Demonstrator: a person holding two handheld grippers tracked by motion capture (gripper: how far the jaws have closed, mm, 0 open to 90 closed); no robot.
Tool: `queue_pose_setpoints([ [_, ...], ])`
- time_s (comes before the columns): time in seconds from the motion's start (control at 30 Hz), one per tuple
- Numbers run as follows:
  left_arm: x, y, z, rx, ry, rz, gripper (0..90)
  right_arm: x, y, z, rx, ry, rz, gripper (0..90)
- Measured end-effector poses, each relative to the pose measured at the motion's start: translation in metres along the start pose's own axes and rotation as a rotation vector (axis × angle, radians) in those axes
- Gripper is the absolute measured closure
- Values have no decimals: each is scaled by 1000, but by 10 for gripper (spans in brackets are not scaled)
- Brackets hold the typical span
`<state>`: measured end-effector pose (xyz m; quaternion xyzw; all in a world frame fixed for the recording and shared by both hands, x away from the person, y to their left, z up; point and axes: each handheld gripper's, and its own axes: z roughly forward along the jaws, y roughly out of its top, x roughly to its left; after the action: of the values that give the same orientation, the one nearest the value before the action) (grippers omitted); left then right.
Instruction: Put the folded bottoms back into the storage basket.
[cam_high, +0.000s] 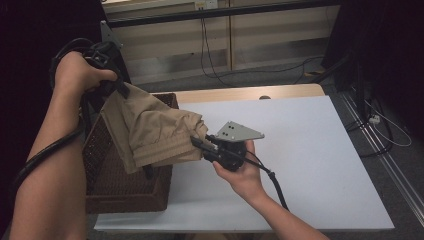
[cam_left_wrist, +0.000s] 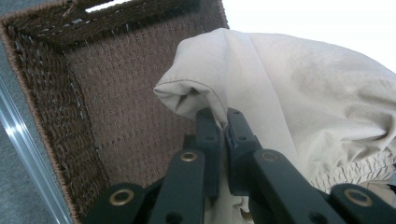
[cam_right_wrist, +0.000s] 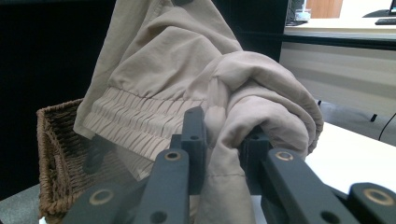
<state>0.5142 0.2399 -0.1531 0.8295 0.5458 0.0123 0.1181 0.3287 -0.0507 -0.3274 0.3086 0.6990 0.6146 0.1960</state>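
Clamping a fold of the beige garment, the left gripper holds it above the brown wicker basket. Right gripper, lower and beside the basket over the white table, pinches the bunched fabric near the elastic waistband.

The garment is plain beige all over, unpatterned, its gathered waistband the same beige in fine ribbed pleats. The basket is dark brown wicker with a tight woven pattern. Both grippers, left and right, are black, the right one topped by a grey plate. The tabletop is white, its far edge pale wood. The cables are black.
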Motion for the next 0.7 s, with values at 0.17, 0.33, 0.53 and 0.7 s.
queue_pose_setpoints([
  [0.17,7,-2,0,-2,1,-3,864,3,1,6,5,6,2,771],
  [0.33,14,-5,-1,-4,-1,-7,864,7,1,12,7,14,-1,771],
  [0.53,22,-8,1,-7,-3,-12,864,11,1,17,12,14,-9,771],
  [0.7,26,-10,2,-8,-1,-14,863,14,1,20,15,18,-18,770],
])
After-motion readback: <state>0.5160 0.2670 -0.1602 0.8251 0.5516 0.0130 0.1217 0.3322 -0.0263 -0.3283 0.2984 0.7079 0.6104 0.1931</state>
